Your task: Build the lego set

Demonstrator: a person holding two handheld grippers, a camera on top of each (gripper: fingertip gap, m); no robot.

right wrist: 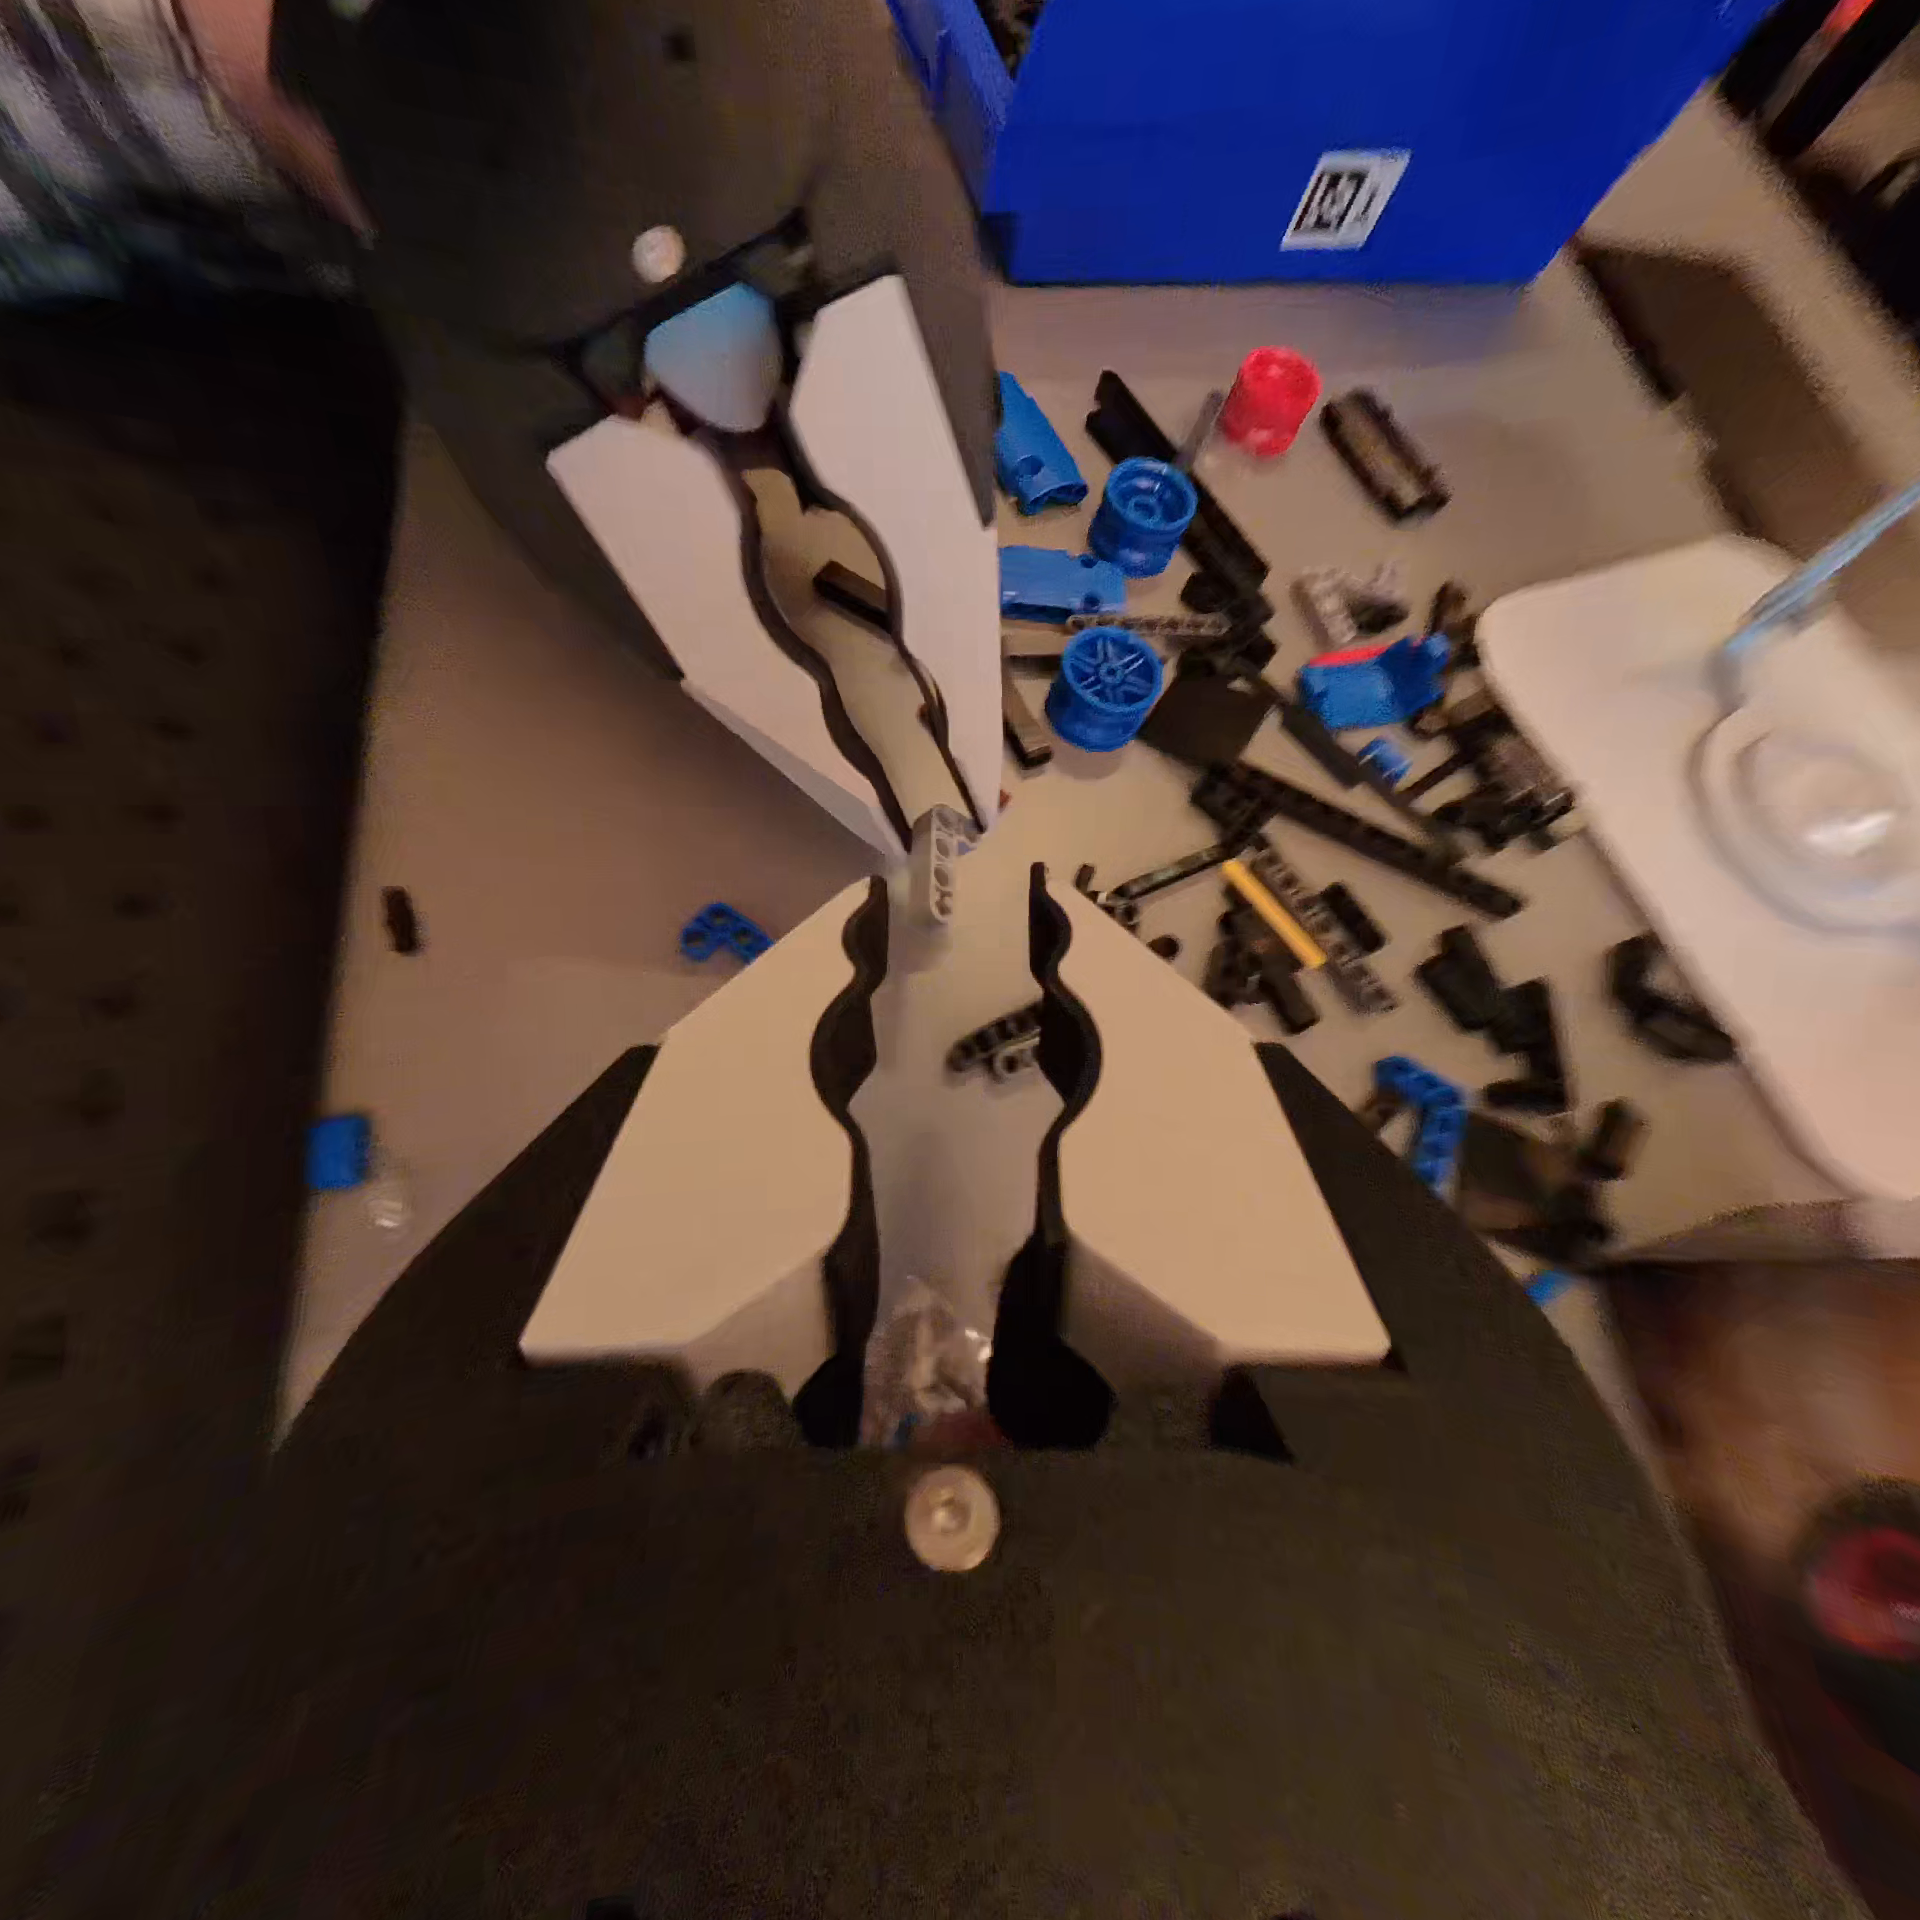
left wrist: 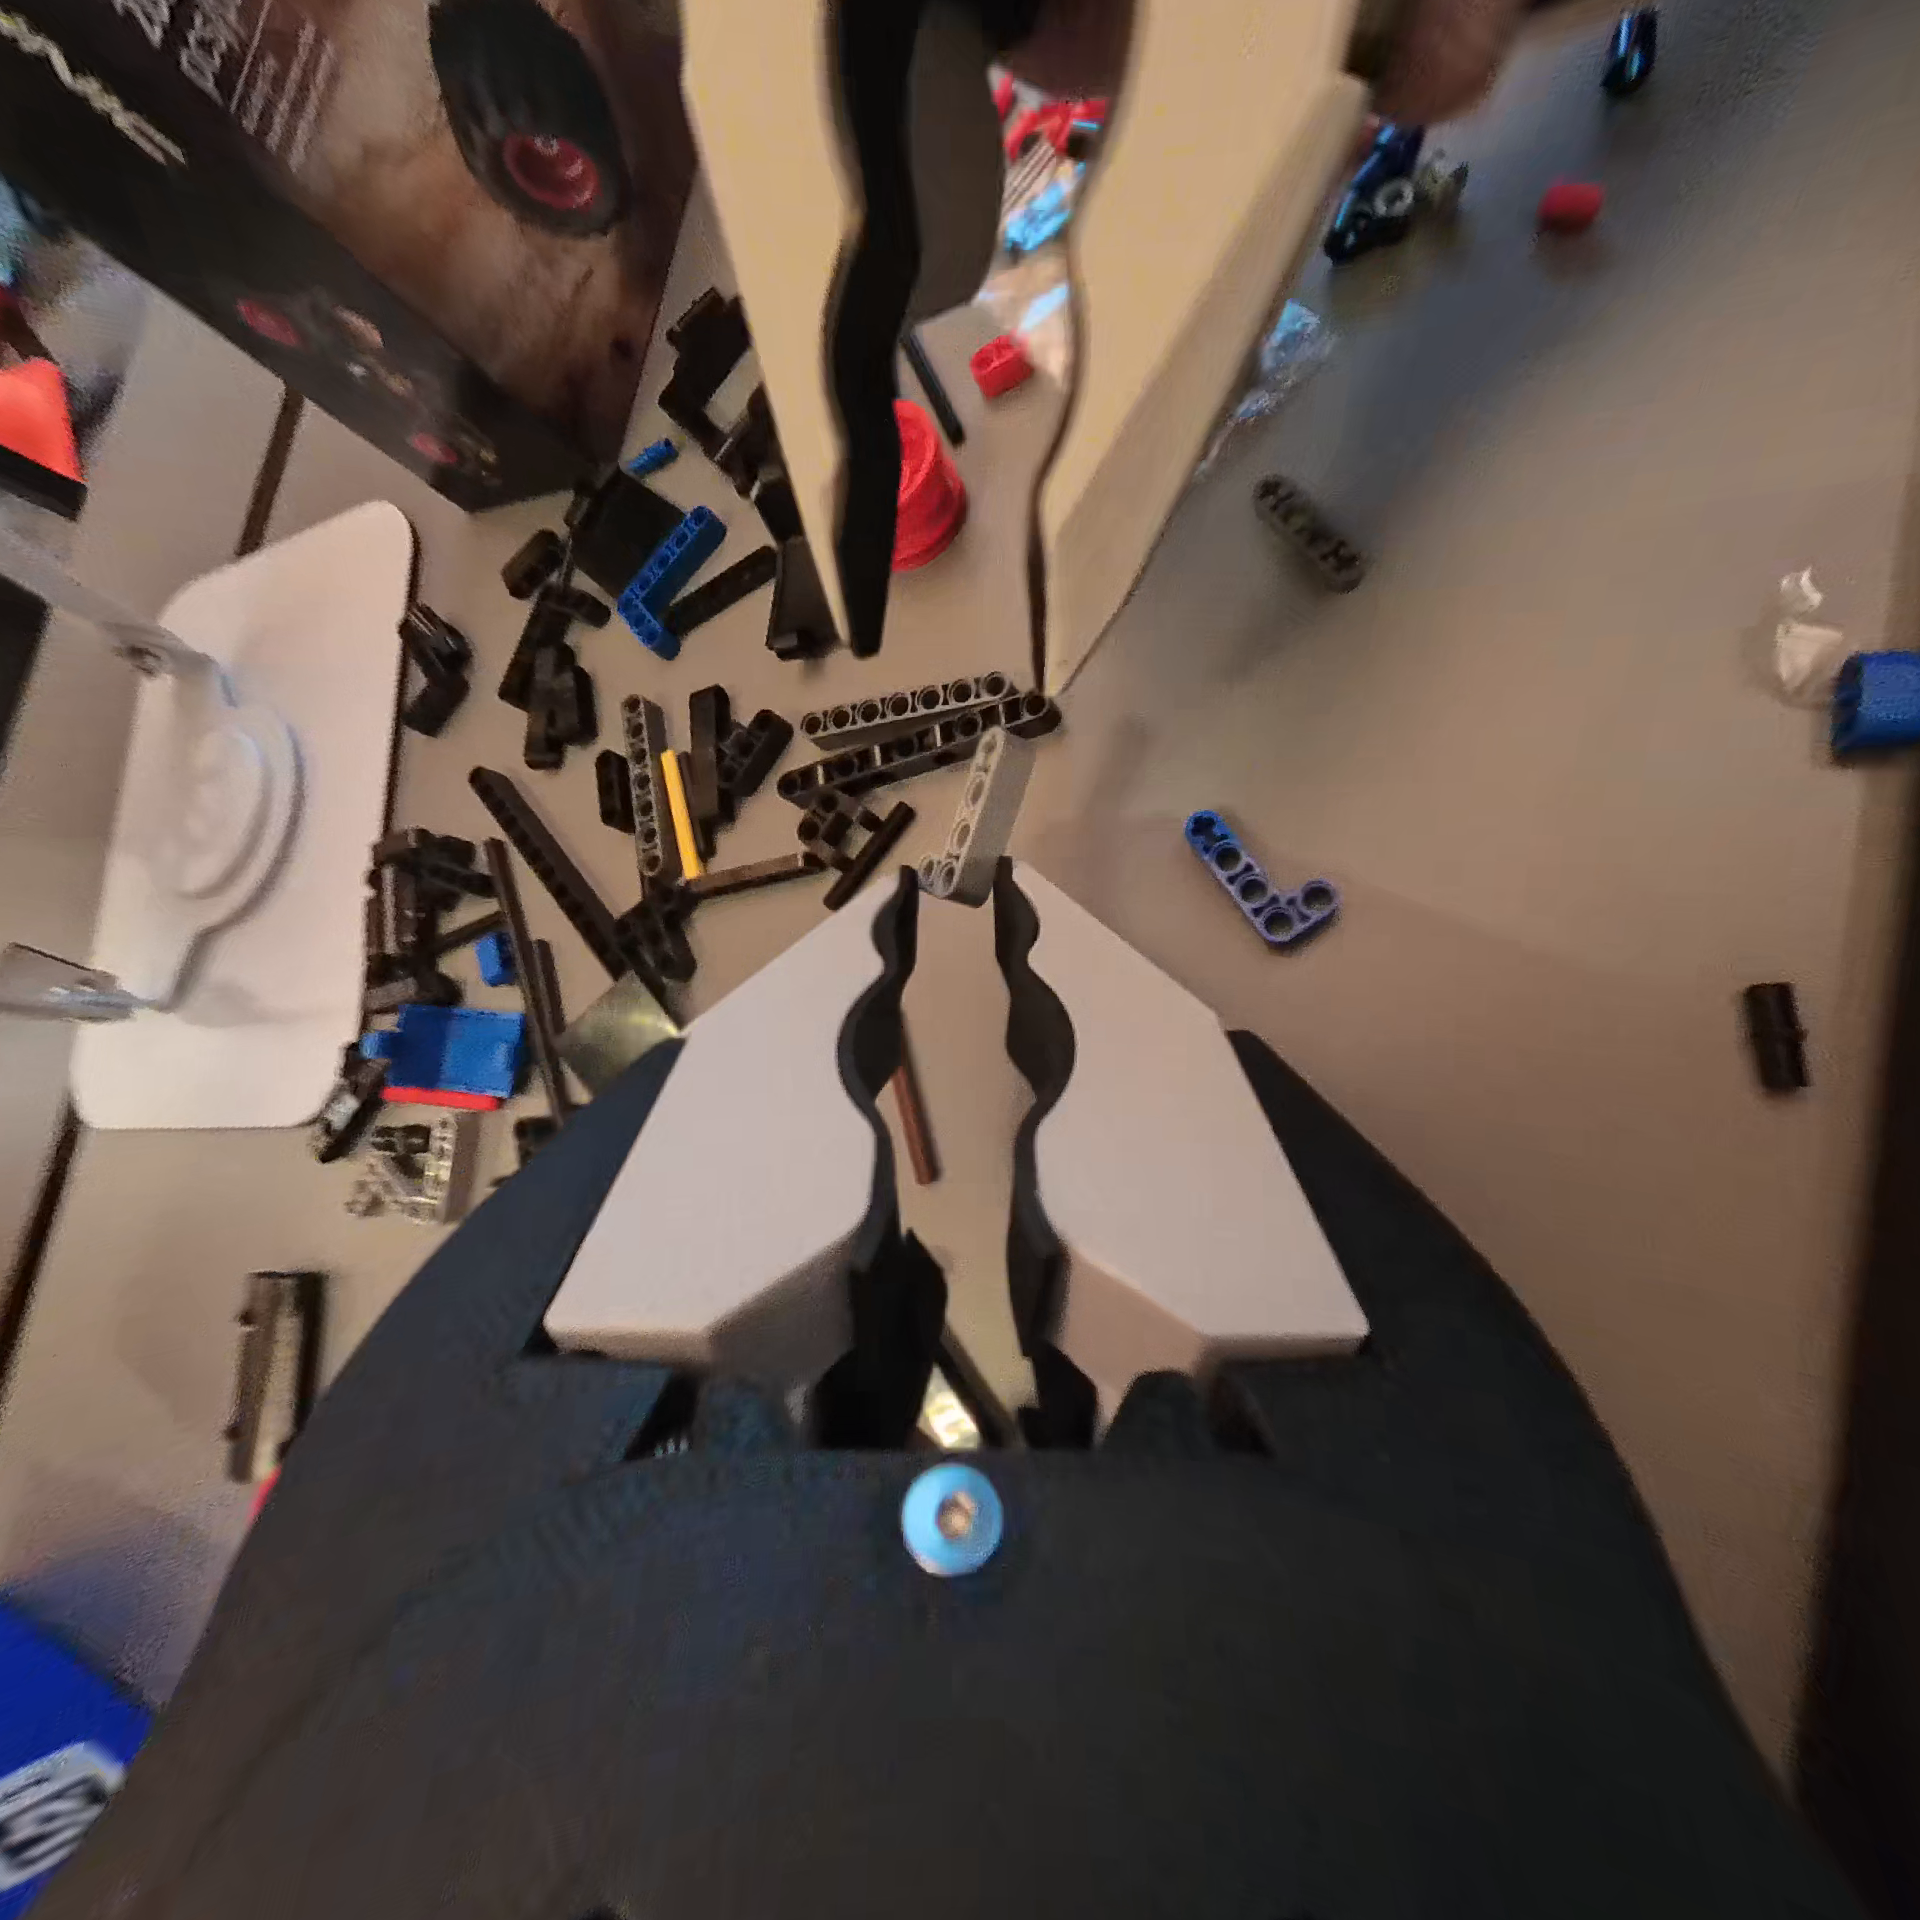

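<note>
1. The left claw [left wrist: 957, 878] is nearly closed, its 2 tips pinching the near end of a light grey beam [left wrist: 975, 816] with a row of holes; the beam is held above the table [left wrist: 1455, 644] and juts forward from the tips.
2. The right claw [right wrist: 954, 883] faces it from the opposite side with its jaws parted a little wider than the beam [right wrist: 940, 868]. The beam's free end sits at the mouth of that gap, and I cannot tell whether either tip touches it.
3. In the left wrist view the right claw [left wrist: 951, 665] comes down from the top edge, its tips standing apart just beyond the grey beam.
4. Loose parts are spread on the table to the left in that view: a heap of black beams [left wrist: 914, 727], a thin yellow axle [left wrist: 681, 800] and a blue L-shaped beam [left wrist: 665, 582].
5. A second blue L-shaped piece [left wrist: 1257, 883] lies alone to the right (well apart from the heap).
6. The right wrist view shows 2 blue wheel hubs [right wrist: 1107, 686] beside the left claw [right wrist: 940, 831], a red cylinder [right wrist: 1268, 400] farther back, and a large blue box [right wrist: 1247, 135] behind them.
</note>
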